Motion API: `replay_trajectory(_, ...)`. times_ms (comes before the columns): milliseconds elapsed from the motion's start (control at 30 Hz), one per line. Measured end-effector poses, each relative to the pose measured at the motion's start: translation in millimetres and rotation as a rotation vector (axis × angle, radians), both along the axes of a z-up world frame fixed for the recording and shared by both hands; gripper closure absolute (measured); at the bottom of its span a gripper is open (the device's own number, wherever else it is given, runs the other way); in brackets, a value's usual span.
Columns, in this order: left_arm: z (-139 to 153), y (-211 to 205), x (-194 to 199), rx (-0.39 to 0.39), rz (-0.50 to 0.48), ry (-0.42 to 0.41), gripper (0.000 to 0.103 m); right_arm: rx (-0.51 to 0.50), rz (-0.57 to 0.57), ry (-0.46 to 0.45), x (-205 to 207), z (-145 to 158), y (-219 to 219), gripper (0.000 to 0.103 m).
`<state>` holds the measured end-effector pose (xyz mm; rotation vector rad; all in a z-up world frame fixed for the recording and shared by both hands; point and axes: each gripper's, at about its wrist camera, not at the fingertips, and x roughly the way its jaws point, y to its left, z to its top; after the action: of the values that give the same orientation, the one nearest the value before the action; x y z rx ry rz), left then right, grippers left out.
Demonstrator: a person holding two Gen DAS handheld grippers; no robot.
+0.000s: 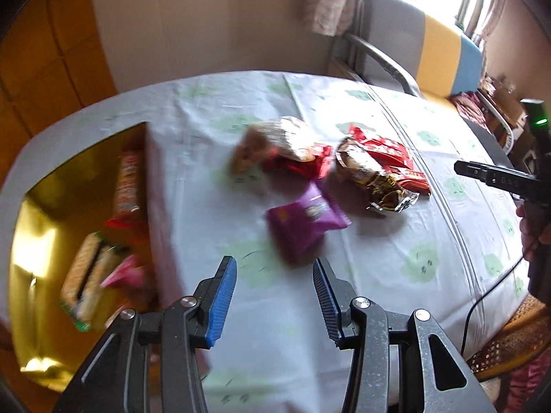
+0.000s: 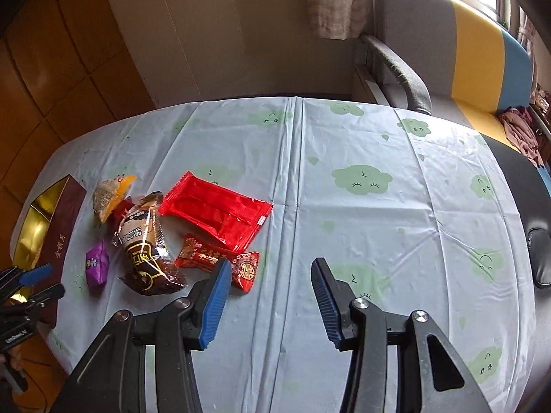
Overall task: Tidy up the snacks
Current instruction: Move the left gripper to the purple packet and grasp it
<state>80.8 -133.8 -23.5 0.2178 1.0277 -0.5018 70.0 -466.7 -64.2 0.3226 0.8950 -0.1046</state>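
A round bench (image 2: 344, 206) under a pale cloth printed with green clouds fills both views, with a striped sofa (image 2: 482, 51) and a curtained window beyond its far edge. Nearest in the left wrist view, the left gripper (image 1: 275, 296) hangs with its jaws apart and nothing between them, just short of the purple packet (image 1: 306, 220), which lies loose on the cloth. At the bench's left edge stands the gold-lined box (image 1: 44, 241), already holding biscuit packs and a red-wrapped bar. Farther in lies the rest of the pile: the brown foil bag (image 2: 148, 247), a small red sweet packet (image 2: 220, 261), the flat red packet (image 2: 217, 210), and at the back a clear-and-orange wrapped snack (image 2: 110, 196). The right gripper (image 2: 268, 303) is also spread wide and empty, over bare cloth to the right of the pile, its left jaw overlapping the sweet packet in the picture. The purple packet looks like the next pick, and the risks are plain: the left view is blurred, which suggests quick motion, and a hurried closing could catch a corner only, so the slippery wrapper slides out on the way to the box. Jaws pressed too low might pinch the cloth and drag the pile. The brown bag leans on its neighbours, so lifting one may tumble others toward the bench edge
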Motion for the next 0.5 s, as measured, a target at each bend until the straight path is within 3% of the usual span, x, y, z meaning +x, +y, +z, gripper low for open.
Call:
replay_trajectory(100, -9, -29, 5, 0.050, -0.120, -0.037, 0.052, 0.018, 0.006, -0.008, 0, 1, 1, 0.054)
replay_trajectory(167, -18, -45, 7, 0.104, -0.214, -0.043, 0.034, 0.026, 0.010, -0.015, 0, 3, 1, 0.054)
replay_trajectory(333, -39, -67, 13, 0.244, -0.349, -0.082, 0.033, 0.039, 0.007, -0.031, -2, 6, -3, 0.054)
replay_trajectory(500, -48, -69, 31, 0.219, -0.370, -0.057, 0.031, 0.034, 0.005, -0.032, -1, 6, -4, 0.054)
